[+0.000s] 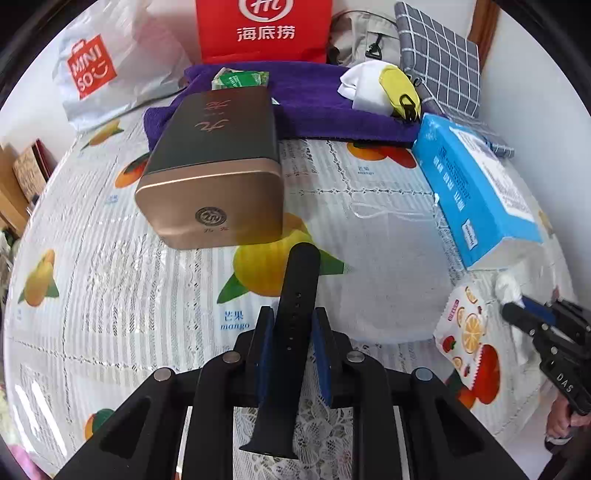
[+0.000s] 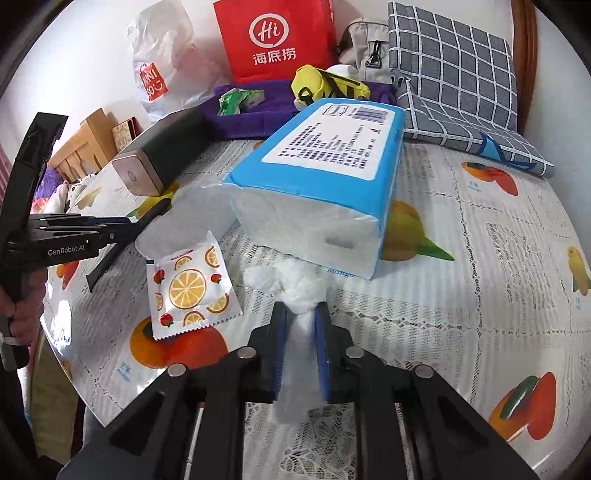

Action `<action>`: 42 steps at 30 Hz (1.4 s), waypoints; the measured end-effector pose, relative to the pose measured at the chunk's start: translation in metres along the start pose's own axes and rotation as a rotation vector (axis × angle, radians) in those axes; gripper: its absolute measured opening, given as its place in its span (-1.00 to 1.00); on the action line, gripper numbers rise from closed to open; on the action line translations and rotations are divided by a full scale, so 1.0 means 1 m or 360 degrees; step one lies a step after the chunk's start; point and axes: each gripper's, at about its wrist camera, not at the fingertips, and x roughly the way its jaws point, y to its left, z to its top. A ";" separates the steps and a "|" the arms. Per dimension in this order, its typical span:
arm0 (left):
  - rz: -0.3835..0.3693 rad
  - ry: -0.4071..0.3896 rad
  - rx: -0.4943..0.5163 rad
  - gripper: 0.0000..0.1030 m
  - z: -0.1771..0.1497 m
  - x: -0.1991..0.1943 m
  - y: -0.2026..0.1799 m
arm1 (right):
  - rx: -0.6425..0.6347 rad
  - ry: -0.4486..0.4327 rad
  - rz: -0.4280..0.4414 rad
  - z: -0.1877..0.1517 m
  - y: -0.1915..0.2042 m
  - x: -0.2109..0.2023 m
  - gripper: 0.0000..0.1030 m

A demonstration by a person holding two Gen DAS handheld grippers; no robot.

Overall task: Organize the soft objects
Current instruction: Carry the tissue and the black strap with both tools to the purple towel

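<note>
My left gripper (image 1: 293, 319) is shut on a black rubber watch strap (image 1: 295, 295) that sticks out forward above the table. It also shows in the right wrist view (image 2: 122, 225) at the left. My right gripper (image 2: 301, 312) is shut on a crumpled white tissue (image 2: 295, 284), just in front of the blue tissue pack (image 2: 325, 162). The right gripper shows in the left wrist view (image 1: 517, 308) at the right edge with the tissue (image 1: 508, 288).
A fruit-print sachet (image 2: 192, 288) lies between the grippers. A bronze tin box (image 1: 218, 162) lies ahead of the left gripper. Behind are a purple towel (image 1: 306, 99), a yellow pouch (image 1: 400, 88), a grey checked cushion (image 2: 454, 74), a red bag (image 1: 264, 29) and a white bag (image 1: 107, 62).
</note>
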 end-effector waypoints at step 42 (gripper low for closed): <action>-0.0134 -0.0382 -0.0179 -0.61 0.100 -0.101 0.042 | 0.0031 -0.0370 0.0016 0.150 -0.003 -0.082 -0.71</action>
